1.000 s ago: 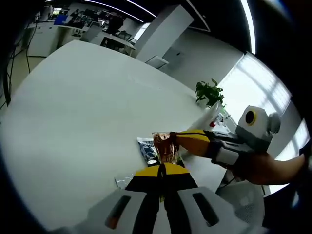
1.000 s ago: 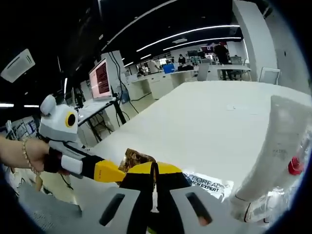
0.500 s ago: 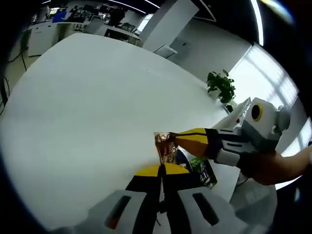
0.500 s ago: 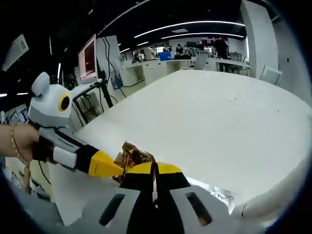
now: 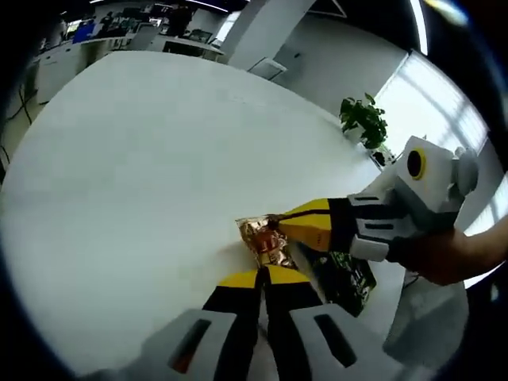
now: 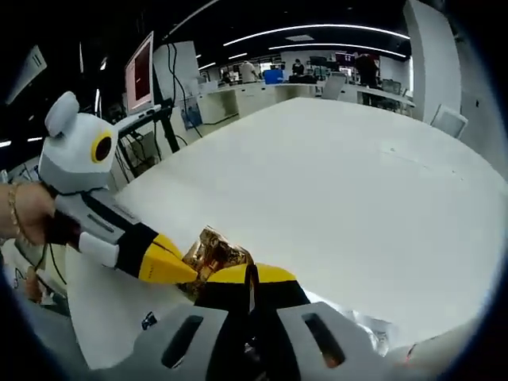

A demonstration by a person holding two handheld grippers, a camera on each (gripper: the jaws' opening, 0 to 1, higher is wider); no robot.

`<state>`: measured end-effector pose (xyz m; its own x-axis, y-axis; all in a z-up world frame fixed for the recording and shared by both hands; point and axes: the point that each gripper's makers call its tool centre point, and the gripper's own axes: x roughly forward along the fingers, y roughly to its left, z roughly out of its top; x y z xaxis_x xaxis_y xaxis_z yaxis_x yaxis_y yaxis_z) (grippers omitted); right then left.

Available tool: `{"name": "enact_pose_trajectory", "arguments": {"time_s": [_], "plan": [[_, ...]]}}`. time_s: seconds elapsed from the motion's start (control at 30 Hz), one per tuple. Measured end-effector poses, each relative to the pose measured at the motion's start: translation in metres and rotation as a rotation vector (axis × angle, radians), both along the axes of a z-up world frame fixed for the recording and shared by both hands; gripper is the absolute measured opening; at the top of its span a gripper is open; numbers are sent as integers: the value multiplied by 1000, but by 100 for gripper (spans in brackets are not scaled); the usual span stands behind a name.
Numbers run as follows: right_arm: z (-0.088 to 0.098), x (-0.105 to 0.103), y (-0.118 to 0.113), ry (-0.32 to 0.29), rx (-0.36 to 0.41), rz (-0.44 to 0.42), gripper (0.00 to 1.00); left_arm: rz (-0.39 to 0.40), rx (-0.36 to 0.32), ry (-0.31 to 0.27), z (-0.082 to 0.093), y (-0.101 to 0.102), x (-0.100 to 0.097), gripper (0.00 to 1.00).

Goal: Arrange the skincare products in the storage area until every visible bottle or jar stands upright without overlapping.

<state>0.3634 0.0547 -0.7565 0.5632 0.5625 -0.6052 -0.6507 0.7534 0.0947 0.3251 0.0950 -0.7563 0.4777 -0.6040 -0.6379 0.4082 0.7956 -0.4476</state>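
Held between both tools above a wide white table [image 5: 135, 159], a small crinkled gold-and-brown foil sachet [image 5: 265, 243]. In the left gripper view, left gripper [image 5: 263, 278] risen from the bottom edge, its 2 yellow-tipped black jaws pressed together on the near lower edge of the sachet, no gap visible between them. From the right side of that view, right gripper [image 5: 278, 225] reaching in, its yellow tips pinched narrow on the far upper edge of the same sachet, a hand [image 5: 456, 258] wrapped round its handle. Just right of the sachet and partly under the right gripper, a dark flat packet with green print [image 5: 349, 278], lying flat on the table. Far off past the table edge, a green potted plant [image 5: 363, 121] by a bright window. In the right gripper view, sachet [image 6: 213, 252] seen again, crumpled and glinting, caught at the closed yellow tips of the right gripper [image 6: 252, 275] and gripped from the left by the left gripper [image 6: 184, 272], tips narrowed to a point on the foil; a hand [image 6: 22, 213] with a bead bracelet at the far left on its handle. Below and to the right of the jaws, a strip of silvery foil packet [image 6: 361, 325] flat on the table [image 6: 357, 182]. In the background, desks, a monitor with a red screen [image 6: 140, 75], and people too small to make out.
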Motion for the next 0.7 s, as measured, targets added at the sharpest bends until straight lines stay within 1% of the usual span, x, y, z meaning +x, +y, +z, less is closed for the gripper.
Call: {"name": "enact_pose_trajectory", "arguments": {"time_s": [0.03, 0.07, 0.1, 0.17, 0.2, 0.23, 0.27, 0.3, 0.33, 0.37, 0.43, 0.47, 0.5, 0.53, 0.63, 0.7], "plan": [[0, -1, 0, -2, -4, 2, 1, -33, 30, -23, 0, 0, 0, 1], [-1, -1, 0, 0, -5, 2, 1, -54, 55, -39, -2, 5, 2, 2], [-4, -1, 1, 5, -9, 3, 1, -78, 108, -71, -4, 8, 4, 3], [-7, -1, 2, 8, -16, 7, 1, -99, 171, -110, -5, 12, 8, 4], [-9, -1, 2, 7, -22, 7, 1, -123, 194, -144, -3, 6, 8, 5], [-10, -1, 1, 4, -30, 3, 2, -127, 245, -191, -1, 14, 15, 5], [-10, -1, 1, 4, -31, 2, 2, -129, 270, -215, 0, 18, 18, 3], [-10, 0, 1, 3, -31, 4, 1, -130, 281, -223, 1, 19, 19, 2], [-11, 0, 1, 3, -34, 7, 1, -134, 281, -226, 2, 15, 17, 2], [-11, 1, 2, 0, -36, 15, 1, -135, 268, -231, 6, 12, 17, 4], [-11, 2, 2, -11, -46, 28, 2, -149, 264, -262, 11, 9, 20, 7], [-11, 2, 2, -13, -48, 33, 2, -178, 282, -305, 9, 8, 25, 9], [-11, 2, 2, -12, -48, 34, 2, -203, 291, -322, 9, 5, 26, 9], [-11, 2, 2, -12, -49, 35, 2, -230, 299, -332, 10, 1, 25, 10], [-10, 1, 2, -17, -55, 36, 2, -286, 317, -335, 6, -9, 23, 14], [-10, 1, 2, -15, -54, 35, 2, -331, 373, -355, 0, -9, 25, 16]]}}
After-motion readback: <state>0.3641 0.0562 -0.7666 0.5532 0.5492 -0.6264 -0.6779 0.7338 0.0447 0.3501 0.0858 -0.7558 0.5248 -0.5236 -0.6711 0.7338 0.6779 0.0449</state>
